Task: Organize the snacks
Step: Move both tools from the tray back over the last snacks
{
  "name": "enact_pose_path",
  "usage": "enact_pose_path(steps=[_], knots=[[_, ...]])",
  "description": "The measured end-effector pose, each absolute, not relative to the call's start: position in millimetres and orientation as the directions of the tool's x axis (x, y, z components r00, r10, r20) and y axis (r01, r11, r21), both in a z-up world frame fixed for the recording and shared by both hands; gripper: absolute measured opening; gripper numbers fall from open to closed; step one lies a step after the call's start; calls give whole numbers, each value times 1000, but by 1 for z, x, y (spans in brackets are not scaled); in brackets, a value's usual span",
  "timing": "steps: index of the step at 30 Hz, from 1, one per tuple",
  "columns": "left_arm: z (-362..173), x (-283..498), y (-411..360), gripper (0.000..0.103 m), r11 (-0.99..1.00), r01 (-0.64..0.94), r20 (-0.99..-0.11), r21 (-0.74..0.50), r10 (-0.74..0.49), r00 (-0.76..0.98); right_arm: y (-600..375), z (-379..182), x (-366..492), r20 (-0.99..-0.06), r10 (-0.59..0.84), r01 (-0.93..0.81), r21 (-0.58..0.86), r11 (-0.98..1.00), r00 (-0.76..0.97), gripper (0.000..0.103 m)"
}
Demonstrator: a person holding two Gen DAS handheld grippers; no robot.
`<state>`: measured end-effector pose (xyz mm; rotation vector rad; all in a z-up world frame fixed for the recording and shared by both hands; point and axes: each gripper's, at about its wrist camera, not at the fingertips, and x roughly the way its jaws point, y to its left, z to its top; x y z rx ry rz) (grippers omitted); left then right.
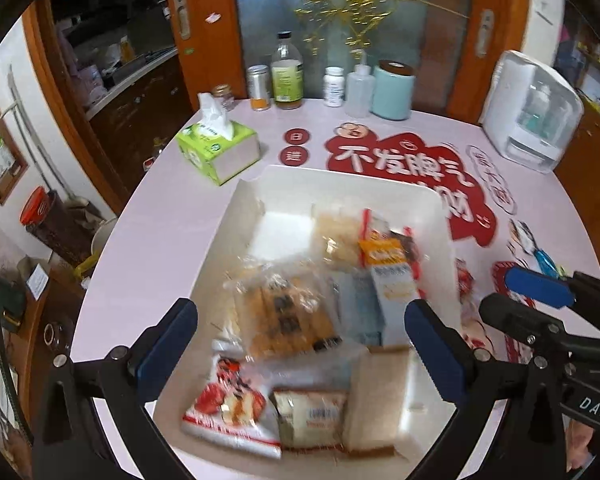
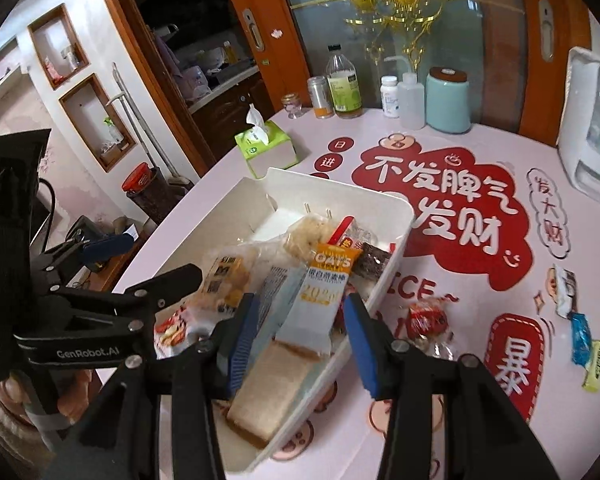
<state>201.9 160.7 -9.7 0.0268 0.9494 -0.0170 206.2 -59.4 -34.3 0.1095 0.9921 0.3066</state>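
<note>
Round pink table point(image 2: 480, 420); orange wooden doors point(image 1: 198, 28), frosted glass panel point(image 1: 260, 24); white wall niches point(image 2: 96, 120).

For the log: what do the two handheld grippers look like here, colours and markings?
Both are matte black, bolted linkage frames with silver rivets and ribbed blue pads on the fingers. The left gripper reads "GenRobot.AI" in white; the right gripper carries a "DAS" label.

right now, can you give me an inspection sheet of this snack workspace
surface: round table, pale cover with red printed lettering
job's things: white bin holding wrapped snacks, oat bar on top; red-wrapped snack and small candies lie outside it
clutter: tissue box, bottles, teal canister, white appliance
grippers: left gripper open, empty; right gripper open over the bin
cables: nothing seen
surroundings: wooden door frames, kitchen shelves
</note>
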Motion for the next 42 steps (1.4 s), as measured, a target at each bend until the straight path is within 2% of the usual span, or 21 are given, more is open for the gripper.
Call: enact_pose_path(steps=[12,24,32,39,42], knots=[[45,134,95,103,979,194,-760,68,-75,645,-113,7,128,-764,215,-182,129,975,609,45],[61,152,-41,103,915,398,-767,73,-204,609,-255,30,96,-701,-52,93,20,995,711,45],[24,216,-158,103,890,453,-786,-47,-312,533,-366,-5,103,-723,-153,314,92,945,673,45],[-41,270,-236,103,902,432,-825,-29,-265,499,-421,-79,129,-803,-114,420,179,889,584,45],[-80,290,-261,103,908,419,-857,-6,-220,465,-427,-108,143,-841,-105,433,163,887,531,46]])
